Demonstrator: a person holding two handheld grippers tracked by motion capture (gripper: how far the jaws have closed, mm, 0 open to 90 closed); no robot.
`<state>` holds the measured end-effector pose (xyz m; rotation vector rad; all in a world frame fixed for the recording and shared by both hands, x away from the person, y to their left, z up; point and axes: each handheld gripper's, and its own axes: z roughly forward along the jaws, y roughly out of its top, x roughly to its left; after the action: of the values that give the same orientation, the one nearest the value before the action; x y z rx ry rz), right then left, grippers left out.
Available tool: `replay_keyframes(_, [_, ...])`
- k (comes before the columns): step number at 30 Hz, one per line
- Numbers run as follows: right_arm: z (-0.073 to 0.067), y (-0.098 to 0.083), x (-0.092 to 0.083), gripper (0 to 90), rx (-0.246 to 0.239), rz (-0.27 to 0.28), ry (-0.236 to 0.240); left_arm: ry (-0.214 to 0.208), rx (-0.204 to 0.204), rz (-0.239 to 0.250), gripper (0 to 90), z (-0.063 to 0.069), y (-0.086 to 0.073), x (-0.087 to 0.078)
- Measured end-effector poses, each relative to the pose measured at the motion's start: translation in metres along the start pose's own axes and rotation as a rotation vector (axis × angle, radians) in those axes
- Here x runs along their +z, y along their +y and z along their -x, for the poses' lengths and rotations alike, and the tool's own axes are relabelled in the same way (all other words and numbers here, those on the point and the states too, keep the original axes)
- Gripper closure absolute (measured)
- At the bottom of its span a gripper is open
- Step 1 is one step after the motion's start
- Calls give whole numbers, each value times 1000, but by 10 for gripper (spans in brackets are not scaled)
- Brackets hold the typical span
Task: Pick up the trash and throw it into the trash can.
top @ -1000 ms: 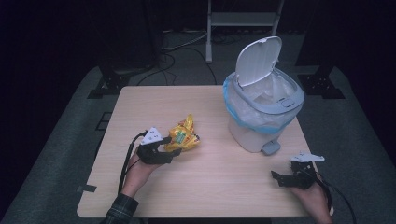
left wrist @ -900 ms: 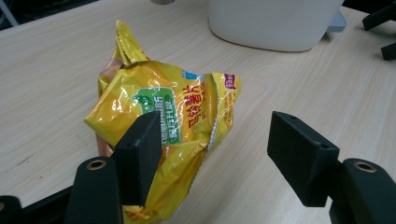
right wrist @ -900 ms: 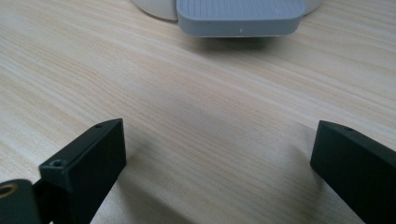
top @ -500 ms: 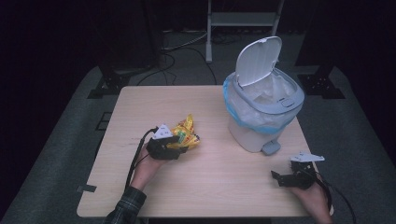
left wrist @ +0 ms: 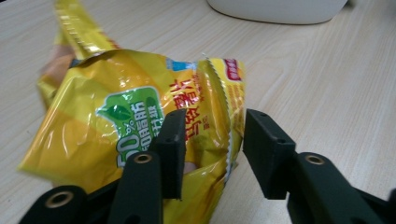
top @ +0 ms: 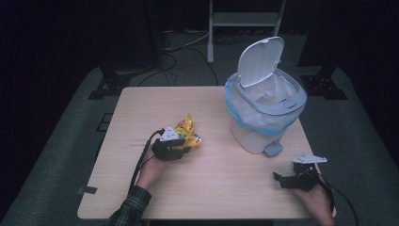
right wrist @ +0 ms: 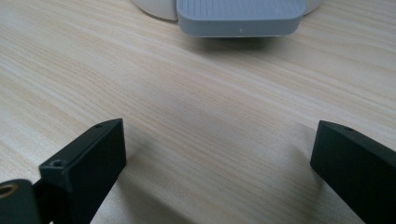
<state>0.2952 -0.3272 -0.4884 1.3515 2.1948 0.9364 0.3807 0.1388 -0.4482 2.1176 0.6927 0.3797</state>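
The left tool (left wrist: 208, 149) has reached the snack bag (left wrist: 140, 121), jaws parted; right tool (right wrist: 219, 163) wide open on pale wood table (top: 211, 188).

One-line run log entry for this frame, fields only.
left hand-held gripper: open, jaws straddling yellow snack bag edge | right hand-held gripper: open, on table facing bin pedal | bin lid: up

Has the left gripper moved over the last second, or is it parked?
Yes. In the high view the left gripper has slid rightward toward the trash bin, closing in on the yellow snack bag; its open jaws now straddle the bag's edge.
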Motion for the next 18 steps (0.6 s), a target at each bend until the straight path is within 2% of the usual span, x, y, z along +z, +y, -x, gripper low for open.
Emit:
replay_keyframes(9, [0, 0, 0, 23, 0, 0, 0, -32, -23, -1, 747, 1, 1, 4])
replay_keyframes(14, [0, 0, 0, 23, 0, 0, 0, -46, -21, -5, 851, 2, 2, 3])
replay_keyframes(18, [0, 0, 0, 23, 1, 0, 0, -63, -36, -8, 879, 1, 1, 4])
